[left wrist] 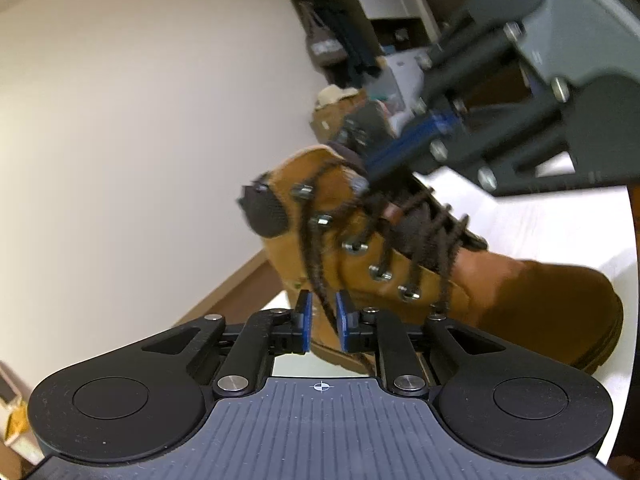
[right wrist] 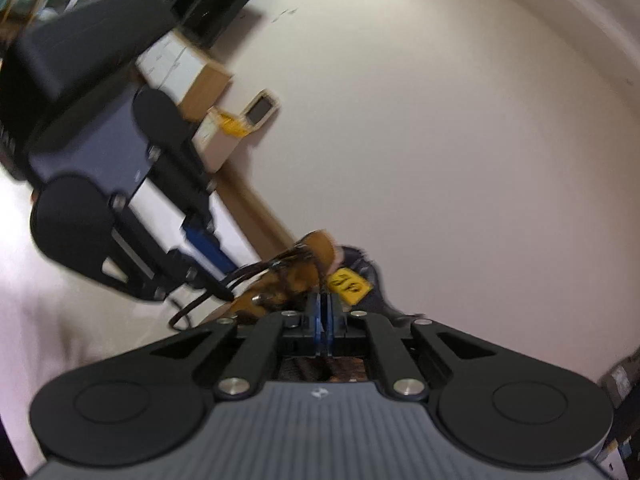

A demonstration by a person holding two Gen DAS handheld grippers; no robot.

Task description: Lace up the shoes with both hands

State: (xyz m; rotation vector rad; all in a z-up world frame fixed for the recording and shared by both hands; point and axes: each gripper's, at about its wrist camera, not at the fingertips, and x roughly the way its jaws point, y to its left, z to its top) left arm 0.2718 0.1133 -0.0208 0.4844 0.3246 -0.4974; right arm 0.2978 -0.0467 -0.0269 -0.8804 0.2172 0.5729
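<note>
The left wrist view looks forward along its own fingers (left wrist: pixel 306 320), close on the boot (left wrist: pixel 400 264) that fills mid-frame, with the other gripper (left wrist: pixel 400 160) entering from the upper right. The right wrist view faces back across the same boot (right wrist: pixel 304 276), low in its frame, with the left gripper (right wrist: pixel 216 256) at the left. Both views share the boot and the wall (left wrist: pixel 140 120).
</note>
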